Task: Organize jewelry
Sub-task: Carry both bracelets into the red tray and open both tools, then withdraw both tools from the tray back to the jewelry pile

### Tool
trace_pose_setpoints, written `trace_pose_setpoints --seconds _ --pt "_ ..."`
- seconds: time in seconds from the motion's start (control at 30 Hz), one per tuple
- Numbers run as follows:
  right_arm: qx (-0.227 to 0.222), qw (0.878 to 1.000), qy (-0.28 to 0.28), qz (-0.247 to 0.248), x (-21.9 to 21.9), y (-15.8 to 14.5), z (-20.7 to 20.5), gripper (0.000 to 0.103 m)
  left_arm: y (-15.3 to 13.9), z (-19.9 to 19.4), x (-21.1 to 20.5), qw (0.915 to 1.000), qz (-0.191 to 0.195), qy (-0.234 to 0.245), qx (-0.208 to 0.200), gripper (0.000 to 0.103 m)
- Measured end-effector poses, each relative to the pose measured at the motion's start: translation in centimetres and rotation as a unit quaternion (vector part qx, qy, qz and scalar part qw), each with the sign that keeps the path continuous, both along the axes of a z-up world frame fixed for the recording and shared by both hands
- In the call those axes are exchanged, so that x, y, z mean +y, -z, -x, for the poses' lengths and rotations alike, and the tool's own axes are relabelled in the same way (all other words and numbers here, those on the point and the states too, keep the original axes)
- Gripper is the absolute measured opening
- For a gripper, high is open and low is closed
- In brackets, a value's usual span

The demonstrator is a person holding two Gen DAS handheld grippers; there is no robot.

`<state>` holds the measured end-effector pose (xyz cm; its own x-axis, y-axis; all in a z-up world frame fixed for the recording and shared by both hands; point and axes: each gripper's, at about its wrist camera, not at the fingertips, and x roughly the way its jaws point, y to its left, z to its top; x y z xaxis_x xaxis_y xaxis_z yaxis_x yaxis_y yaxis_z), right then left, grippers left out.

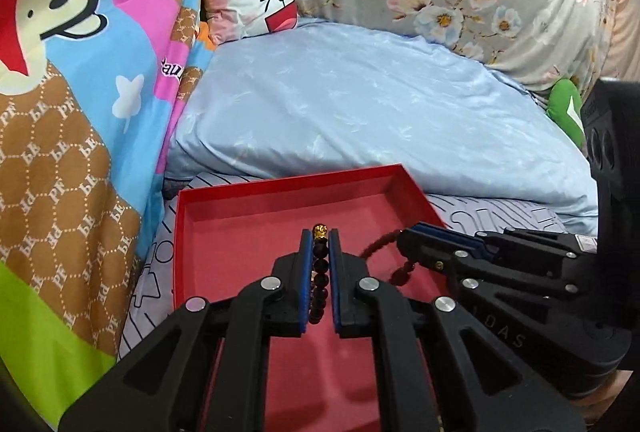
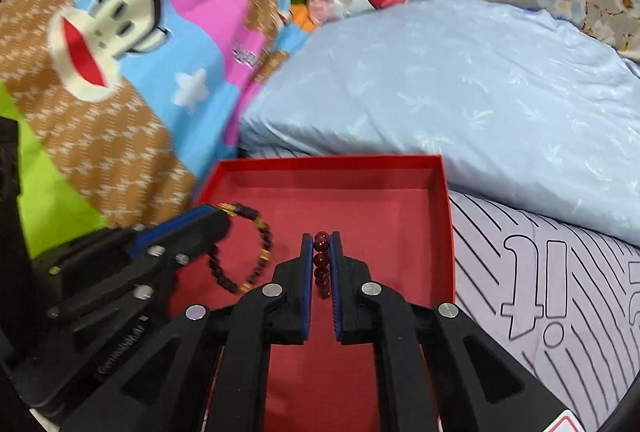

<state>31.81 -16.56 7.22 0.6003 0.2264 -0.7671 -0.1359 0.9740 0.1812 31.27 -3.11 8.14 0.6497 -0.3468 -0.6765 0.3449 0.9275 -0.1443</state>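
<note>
Bedding fills everything beyond my work: a cartoon monkey quilt (image 1: pixel 80 79) along the left, a pale blue duvet (image 1: pixel 360 103) heaped behind, and the striped sheet (image 2: pixel 540 272) that carries the red box (image 1: pixel 280 183). That shallow open box is where the jewelry goes, so I hold both grippers over its floor.

My left gripper (image 1: pixel 320 244) is closed nearly all the way on the dark bead bracelet (image 1: pixel 320 272). Its beads sit in a line between the blue pads, with a gold bead at the fingertips. From the right wrist camera, the rest of that bracelet (image 2: pixel 256 252) hangs as a loose loop near the box's left edge. I cannot tell whether its lowest beads touch the floor. I judge that gripping only a short arc lets the loop drape freely, so it can settle flat rather than bunch.

My right gripper (image 2: pixel 320 244) is likewise pinched on the red bead bracelet (image 2: pixel 321 260), three or four beads stacked between the pads. From the left wrist camera its remainder (image 1: pixel 400 264) trails below the fingers, near the box's right edge.

I keep the two bracelets well apart, one toward each side, probably so they will lie separately and not tangle. Neither has been let go yet.
</note>
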Motion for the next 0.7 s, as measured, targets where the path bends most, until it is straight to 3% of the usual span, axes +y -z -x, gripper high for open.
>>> trace_pose_setpoints --seconds 0.2,0.27,0.33,0.4,0.7 --pt "0.014 0.999 0.021 0.033 -0.9 1.6 -1.3 0.013 2.2 -2.2 0.8 0.9995 -0.005 -0.021 0.025 0.009" --pt "0.006 0.999 0.029 0.046 -1.2 1.5 -1.0 0.024 2.4 -2.4 1.2 0.9992 -0.007 -0.027 0.027 0.02" --pt "-0.009 0.998 0.036 0.047 -1.6 1.0 -0.2 0.043 2.3 -2.2 1.8 0.9989 -0.007 -0.041 0.022 0.05" --pt "-0.02 0.998 0.038 0.049 -1.8 0.4 0.6 0.046 1.8 -1.5 2.5 0.9985 -0.007 -0.054 0.008 0.057" --pt "-0.064 0.996 0.036 0.052 -2.6 -2.6 7.6 0.047 -0.5 4.2 3.7 0.9978 -0.019 -0.06 -0.02 0.06"
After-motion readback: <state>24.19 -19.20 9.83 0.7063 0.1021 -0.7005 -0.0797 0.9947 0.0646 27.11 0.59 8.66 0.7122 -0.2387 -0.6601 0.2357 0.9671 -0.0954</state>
